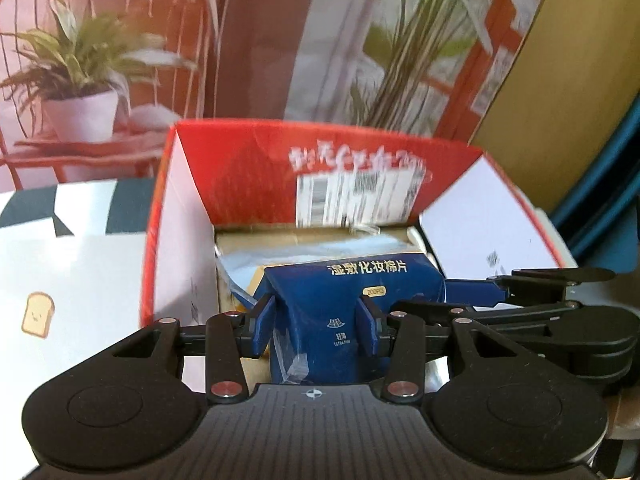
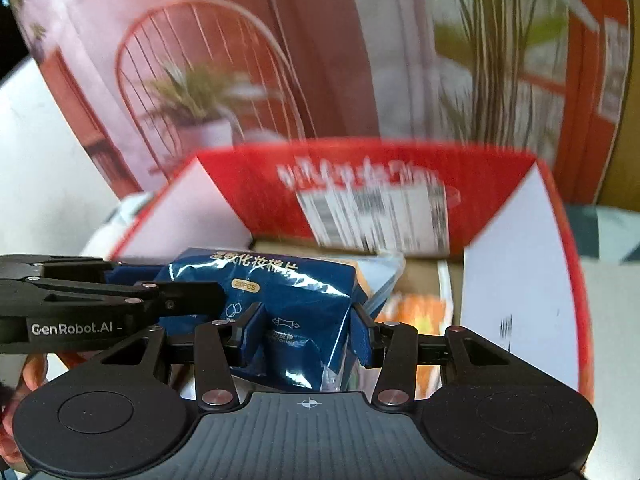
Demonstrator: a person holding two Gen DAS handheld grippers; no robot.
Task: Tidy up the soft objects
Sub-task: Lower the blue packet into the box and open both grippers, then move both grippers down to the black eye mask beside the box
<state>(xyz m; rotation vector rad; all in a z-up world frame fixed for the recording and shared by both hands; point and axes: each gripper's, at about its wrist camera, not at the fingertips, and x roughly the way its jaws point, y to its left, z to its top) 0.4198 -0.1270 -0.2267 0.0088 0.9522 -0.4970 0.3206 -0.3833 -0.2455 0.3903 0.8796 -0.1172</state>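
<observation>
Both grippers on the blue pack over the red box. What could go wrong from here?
1. The blue pack is soft film and dents between the left gripper and right gripper; it may slip or tear.
2. It may snag on the red box flaps.
3. It may crush the packs already inside.

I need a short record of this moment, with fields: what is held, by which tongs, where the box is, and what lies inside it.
held item: blue cotton pad pack, soft plastic wrap
left tongs: shut on the pack, one pad on each side
right tongs: shut on the same pack
box: red cardboard box, flaps open, directly behind the pack
inside box: light packages, one with an orange print; details blurred
pack position: above the box opening
</observation>
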